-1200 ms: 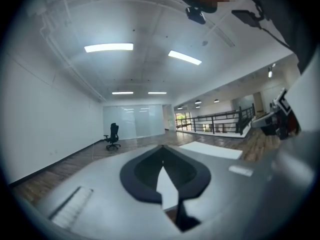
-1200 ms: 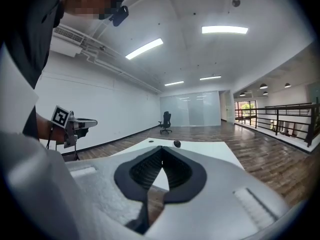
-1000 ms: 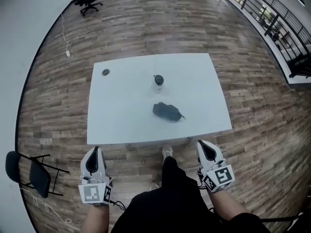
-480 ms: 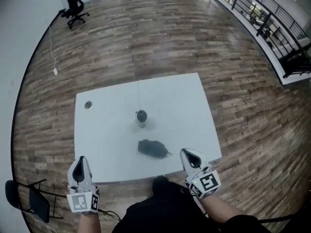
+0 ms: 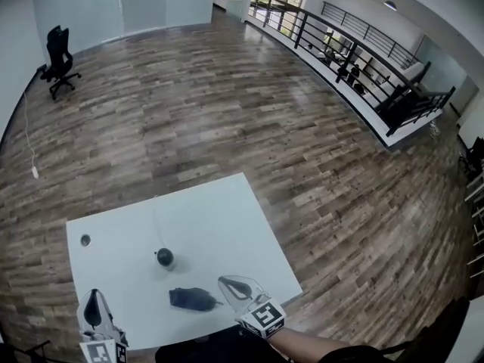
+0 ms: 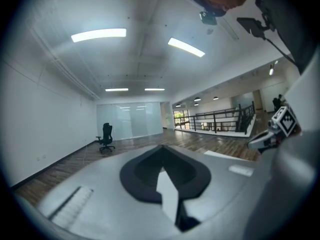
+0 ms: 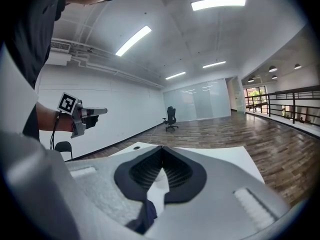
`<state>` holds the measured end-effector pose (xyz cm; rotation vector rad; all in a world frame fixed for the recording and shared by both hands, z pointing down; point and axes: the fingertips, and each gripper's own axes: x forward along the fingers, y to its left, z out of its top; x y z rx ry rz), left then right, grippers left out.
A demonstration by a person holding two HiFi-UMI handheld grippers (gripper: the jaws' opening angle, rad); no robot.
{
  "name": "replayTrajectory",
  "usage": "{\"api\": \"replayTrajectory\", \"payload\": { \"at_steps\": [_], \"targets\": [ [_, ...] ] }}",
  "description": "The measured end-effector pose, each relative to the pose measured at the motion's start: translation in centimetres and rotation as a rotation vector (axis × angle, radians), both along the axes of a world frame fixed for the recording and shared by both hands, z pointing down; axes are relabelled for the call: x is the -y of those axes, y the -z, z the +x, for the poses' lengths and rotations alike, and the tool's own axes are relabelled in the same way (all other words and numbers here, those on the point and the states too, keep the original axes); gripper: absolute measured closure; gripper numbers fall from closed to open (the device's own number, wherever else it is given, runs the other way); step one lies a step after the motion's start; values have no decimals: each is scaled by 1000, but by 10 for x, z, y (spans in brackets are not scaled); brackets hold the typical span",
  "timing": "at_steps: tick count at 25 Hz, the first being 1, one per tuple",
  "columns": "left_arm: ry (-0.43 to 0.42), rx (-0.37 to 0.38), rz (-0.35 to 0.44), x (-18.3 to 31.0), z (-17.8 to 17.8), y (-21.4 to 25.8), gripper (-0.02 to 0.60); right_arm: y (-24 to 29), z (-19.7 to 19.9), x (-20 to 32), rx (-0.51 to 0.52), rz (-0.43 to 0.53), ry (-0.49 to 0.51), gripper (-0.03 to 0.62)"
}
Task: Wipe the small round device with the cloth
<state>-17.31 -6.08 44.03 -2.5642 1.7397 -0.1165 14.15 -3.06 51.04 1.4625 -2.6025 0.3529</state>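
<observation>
The small round device [image 5: 164, 258] stands dark and upright near the middle of the white table [image 5: 227, 210]. A dark crumpled cloth [image 5: 193, 299] lies on the table just in front of it. My right gripper [image 5: 225, 281] hovers over the table immediately right of the cloth, shut and empty. In the right gripper view its jaws [image 7: 162, 148] meet at the tip, and a scrap of the cloth [image 7: 148, 213] shows below them. My left gripper [image 5: 93, 295] is over the table's near left part, apart from both things, its jaws [image 6: 161, 147] closed together with nothing between them.
A thin cable [image 5: 156, 221] runs from the device to the table's far edge. A round grommet [image 5: 85, 240] sits at the table's left. Wooden floor surrounds the table, with an office chair [image 5: 59, 55] far left and a black railing [image 5: 355, 59] at far right.
The head view has swung up and the table has slid to the lower left. Both grippers have come forward from short of the table's near edge to over the table, the right one beside the cloth.
</observation>
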Motion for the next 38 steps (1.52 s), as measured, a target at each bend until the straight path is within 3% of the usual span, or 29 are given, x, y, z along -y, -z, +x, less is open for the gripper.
{"api": "replayTrajectory", "payload": {
  "at_steps": [6,10,11,16,18,22,26,33,38],
  "targets": [
    [-32,58,-118,18,14,-8,574,-1,-4,10,-45,30,-65,592],
    [-46,59,-59,33,9,13,574,22,-7,17,44,87,-79,592],
    [-57,61,-40,40,12,24,574,32,-5,21,25,107,-66,592],
    [-59,78,-73,40,11,39,574,-8,-16,21,-244,45,124,592],
    [-43,83,-89,30,2,36,574,-36,-30,15,-315,0,193,417],
    [-4,84,-123,22,-18,28,574,-76,-59,2,-380,-83,336,356],
    [23,89,-129,18,-26,29,574,-90,-71,-8,-442,-90,420,352],
    [63,74,-151,8,-48,32,574,-114,-99,-9,-452,-141,513,350],
    [55,58,-145,6,-49,19,574,-126,-98,-10,-455,-166,503,350]
  ]
}}
